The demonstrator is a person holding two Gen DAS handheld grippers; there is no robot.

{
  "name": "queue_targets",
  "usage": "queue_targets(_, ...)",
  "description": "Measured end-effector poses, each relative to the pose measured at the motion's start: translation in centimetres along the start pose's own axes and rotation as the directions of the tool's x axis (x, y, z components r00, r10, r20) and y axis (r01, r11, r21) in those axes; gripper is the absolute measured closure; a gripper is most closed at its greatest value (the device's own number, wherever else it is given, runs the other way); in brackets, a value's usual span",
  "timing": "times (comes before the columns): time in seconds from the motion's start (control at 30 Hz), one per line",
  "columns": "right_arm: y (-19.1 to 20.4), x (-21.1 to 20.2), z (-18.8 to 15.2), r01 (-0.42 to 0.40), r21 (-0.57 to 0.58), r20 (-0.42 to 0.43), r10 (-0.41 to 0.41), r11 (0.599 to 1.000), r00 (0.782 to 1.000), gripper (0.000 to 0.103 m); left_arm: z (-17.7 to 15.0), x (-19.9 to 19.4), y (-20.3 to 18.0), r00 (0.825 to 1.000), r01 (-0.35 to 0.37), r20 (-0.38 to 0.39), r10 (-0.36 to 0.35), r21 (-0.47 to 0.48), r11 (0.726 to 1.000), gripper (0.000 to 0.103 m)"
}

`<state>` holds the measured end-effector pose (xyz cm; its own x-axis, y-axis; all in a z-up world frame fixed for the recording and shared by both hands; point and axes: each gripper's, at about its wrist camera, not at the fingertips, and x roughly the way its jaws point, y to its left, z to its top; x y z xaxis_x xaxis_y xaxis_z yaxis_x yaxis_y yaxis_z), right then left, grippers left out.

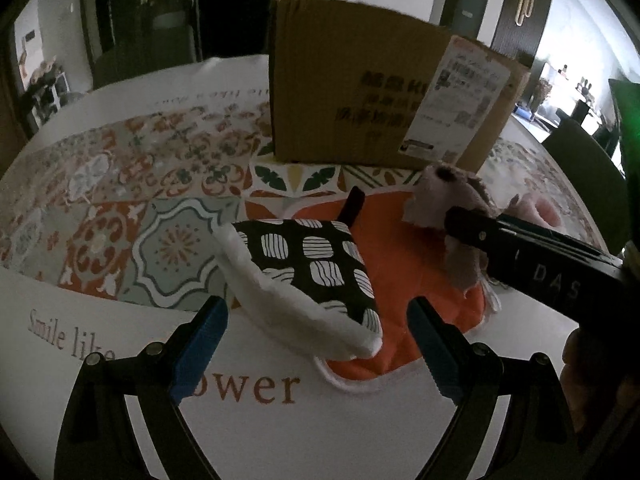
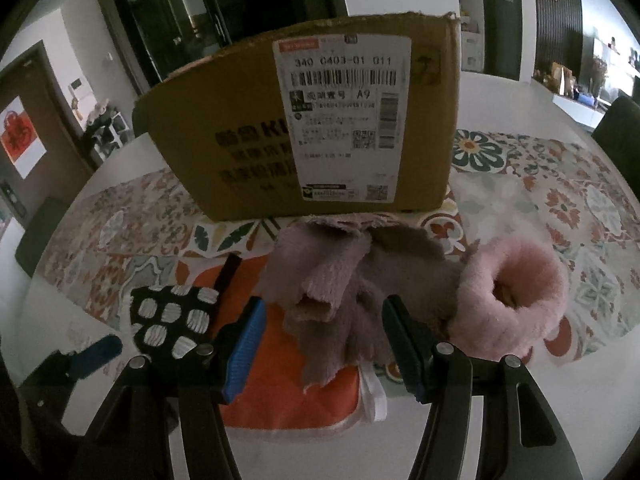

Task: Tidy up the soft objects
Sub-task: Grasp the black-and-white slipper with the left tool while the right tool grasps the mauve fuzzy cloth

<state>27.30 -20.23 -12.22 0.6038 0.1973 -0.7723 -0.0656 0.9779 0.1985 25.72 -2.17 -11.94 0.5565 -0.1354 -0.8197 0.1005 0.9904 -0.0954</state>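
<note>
Black pot holder with white striped blotches, white fleecy underside turned up along the near edge, black hanging loop at the far corner; lying tilted on top of the orange one.
Orange fabric mat, white piping, white loop at its right corner; flat on the patterned bench cloth, partly covered by the black pot holder and the mauve glove.
Mauve knitted glove, crumpled, frayed edges, pink fluffy cuff open toward the camera; resting across the orange mat's right side, just in front of the cardboard box.
</note>
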Motion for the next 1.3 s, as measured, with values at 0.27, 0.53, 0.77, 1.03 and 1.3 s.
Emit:
queue_targets(0.27, -0.1, 1.9, 0.9, 0.006, -0.001, -0.027, -0.006, 1.0, 1.0, 0.042, 0.4, 1.8, 0.1, 0.999, 0.009, -0.033, -0.009, -0.012, 1.0, 0.018)
queue_targets(0.53, -0.2, 3.0, 0.6, 0.032, -0.012, -0.052, -0.032, 0.999, 0.998, 0.063, 0.1, 2.2, 0.0, 0.999, -0.033, -0.032, 0.033, 0.011, 0.999, 0.034)
queue_targets(0.77, -0.7, 2.5, 0.2, 0.041, 0.008, -0.045, -0.04, 0.999, 0.998, 0.08, 0.1, 1.7, 0.1, 1.0, 0.001, -0.026, 0.0, 0.004, 1.0, 0.062)
queue_targets(1.03, -0.3, 0.4, -0.1, 0.05, 0.005, -0.007, -0.05, 0.999, 0.999, 0.087, 0.2, -0.3, 0.5, 0.999, 0.028, 0.032, -0.027, -0.033, 0.999, 0.082)
queue_targets(1.3, 0.6, -2.5, 0.1, 0.052, -0.02, 0.059, -0.051, 0.998, 0.997, 0.087, 0.4, -2.7, 0.3, 0.995, 0.039, 0.09, -0.037, -0.024, 0.999, 0.085)
